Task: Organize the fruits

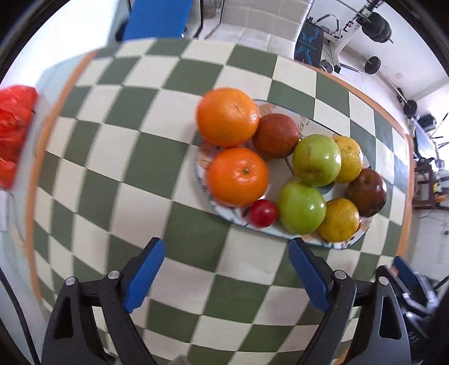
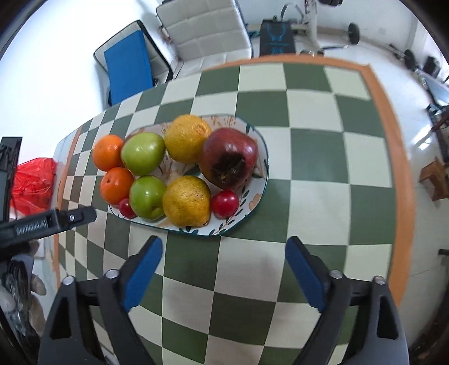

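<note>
An oval patterned plate [image 1: 352, 243] [image 2: 258, 134] on the checked tablecloth carries two oranges [image 1: 237, 175] [image 2: 116, 181], two green apples [image 1: 301, 207] [image 2: 147, 196], two yellow citrus fruits [image 1: 338, 220] [image 2: 186, 200], a dark red pomegranate [image 1: 367, 192] [image 2: 230, 157], a brown fruit [image 1: 276, 136] and small red fruits [image 1: 263, 213] [image 2: 224, 203]. My left gripper [image 1: 226, 254] stands open just short of the plate's near rim, holding nothing. My right gripper [image 2: 224, 250] is open too, empty, near the plate's near edge.
A red plastic bag [image 1: 14, 132] [image 2: 33, 185] lies off the table's left end. The other gripper's black body [image 2: 47, 223] and a gloved hand [image 2: 16, 294] show at the left. Chairs and exercise equipment [image 1: 373, 25] stand beyond the table.
</note>
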